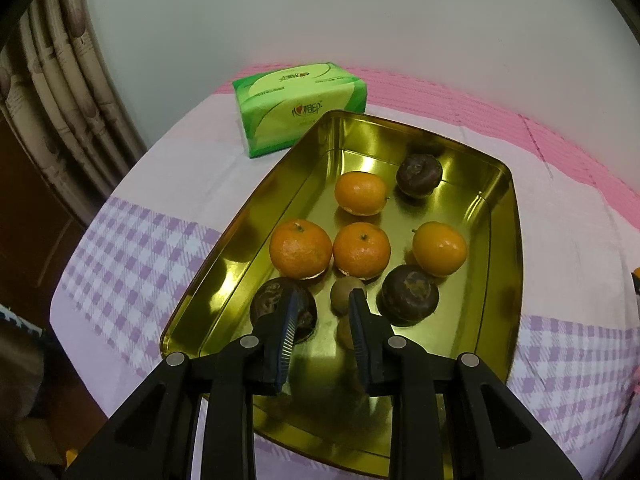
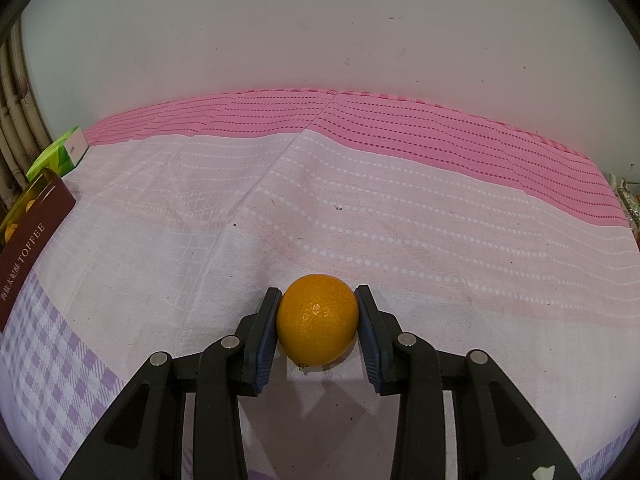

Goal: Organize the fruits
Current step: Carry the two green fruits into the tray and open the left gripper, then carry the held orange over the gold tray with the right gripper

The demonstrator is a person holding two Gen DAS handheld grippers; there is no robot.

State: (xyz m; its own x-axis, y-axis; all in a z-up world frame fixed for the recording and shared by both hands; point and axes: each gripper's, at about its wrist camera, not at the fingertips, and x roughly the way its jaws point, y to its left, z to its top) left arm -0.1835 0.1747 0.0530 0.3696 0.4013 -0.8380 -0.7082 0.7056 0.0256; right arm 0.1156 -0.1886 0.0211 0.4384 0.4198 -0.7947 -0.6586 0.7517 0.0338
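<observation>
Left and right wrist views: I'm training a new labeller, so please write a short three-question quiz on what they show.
1. How many oranges lie in the tray?
2. True or false: the right claw is empty.
3. What lies on the table beyond the tray's far end? A) tissue pack B) bottle C) bowl

Key:
1. Four.
2. False: it grips an orange.
3. A.
</observation>
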